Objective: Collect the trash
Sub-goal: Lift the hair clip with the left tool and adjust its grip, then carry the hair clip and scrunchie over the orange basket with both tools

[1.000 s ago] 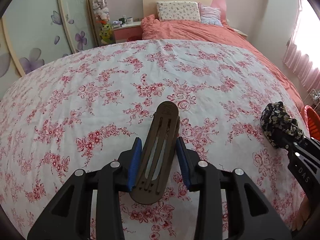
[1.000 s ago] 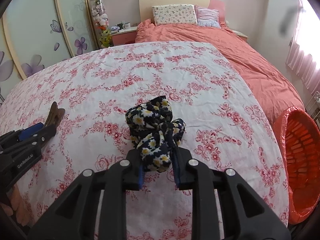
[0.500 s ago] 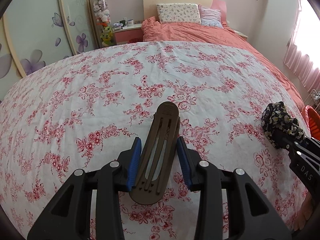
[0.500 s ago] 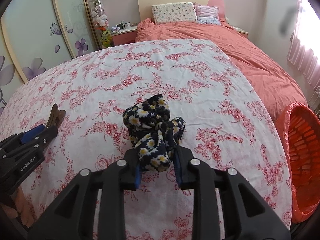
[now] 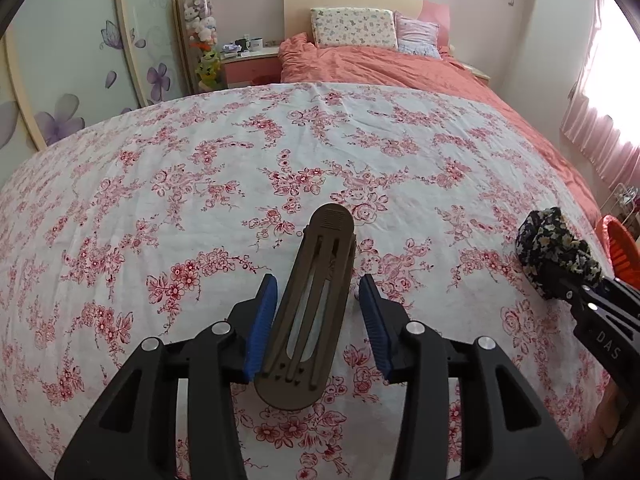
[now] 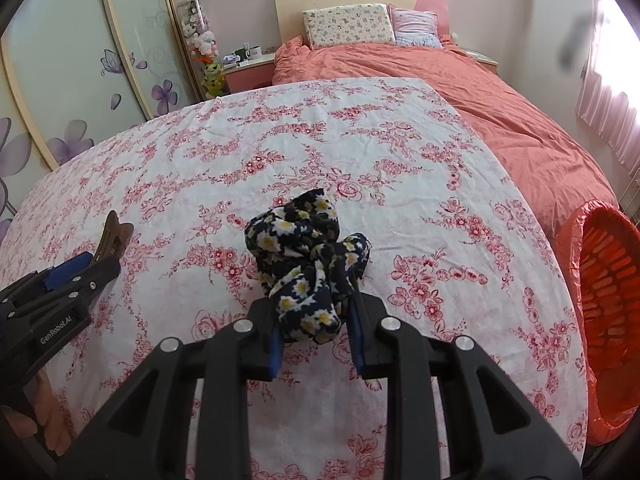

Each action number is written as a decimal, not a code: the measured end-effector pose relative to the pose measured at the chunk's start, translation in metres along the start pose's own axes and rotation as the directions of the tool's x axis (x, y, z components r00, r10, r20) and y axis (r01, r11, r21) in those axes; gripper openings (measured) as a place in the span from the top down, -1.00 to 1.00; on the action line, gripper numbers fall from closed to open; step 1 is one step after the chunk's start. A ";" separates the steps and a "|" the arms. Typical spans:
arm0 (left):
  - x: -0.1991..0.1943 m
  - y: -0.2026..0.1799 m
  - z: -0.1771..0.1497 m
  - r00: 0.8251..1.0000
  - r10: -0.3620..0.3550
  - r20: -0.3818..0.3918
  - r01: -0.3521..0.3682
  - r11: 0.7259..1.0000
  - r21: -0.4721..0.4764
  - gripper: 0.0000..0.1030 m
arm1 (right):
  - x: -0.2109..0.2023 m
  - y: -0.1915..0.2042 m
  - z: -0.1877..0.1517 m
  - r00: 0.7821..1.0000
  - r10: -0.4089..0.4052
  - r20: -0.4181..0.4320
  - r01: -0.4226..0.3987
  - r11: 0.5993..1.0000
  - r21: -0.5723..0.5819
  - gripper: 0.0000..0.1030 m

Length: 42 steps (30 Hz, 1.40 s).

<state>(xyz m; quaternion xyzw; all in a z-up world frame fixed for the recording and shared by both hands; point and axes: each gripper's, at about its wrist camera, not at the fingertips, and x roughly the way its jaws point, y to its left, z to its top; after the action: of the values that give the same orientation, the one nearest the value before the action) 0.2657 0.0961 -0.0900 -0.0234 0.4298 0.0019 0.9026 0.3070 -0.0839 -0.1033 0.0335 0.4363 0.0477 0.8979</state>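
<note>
Now we see the left gripper (image 5: 318,322) with its fingers just opening, apart around the brown hair clip (image 5: 310,316) lying on the flowered bed sheet (image 5: 200,184). Our right gripper (image 6: 314,336) is clamped on the dark flowered scrunchie (image 6: 304,264). Farther right stands the orange basket (image 6: 600,304).

Floral bedsheet (image 5: 200,184), brown hair clip (image 5: 308,312) resting
</note>
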 end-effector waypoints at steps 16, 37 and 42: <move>0.002 -0.007 0.002 1.000 0.024 -0.002 -0.024 0.999 0.044 0.31 | -0.002 -0.003 0.000 1.000 0.012 0.001 -0.012 1.000 -0.002 0.53; -0.004 -0.008 -0.002 1.000 0.009 -0.002 -0.009 0.998 0.054 0.35 | -0.006 -0.002 0.000 0.999 0.042 0.016 -0.042 0.999 -0.001 0.68; -0.011 -0.008 0.000 1.000 0.006 0.006 -0.006 0.999 0.054 0.35 | -0.021 -0.003 0.002 0.997 0.055 0.045 -0.055 0.998 0.006 0.70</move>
<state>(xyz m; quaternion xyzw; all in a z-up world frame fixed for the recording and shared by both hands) 0.2592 0.0883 -0.0815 0.0023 0.4269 -0.0071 0.9043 0.2960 -0.0891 -0.0860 0.0500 0.4150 0.0701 0.9057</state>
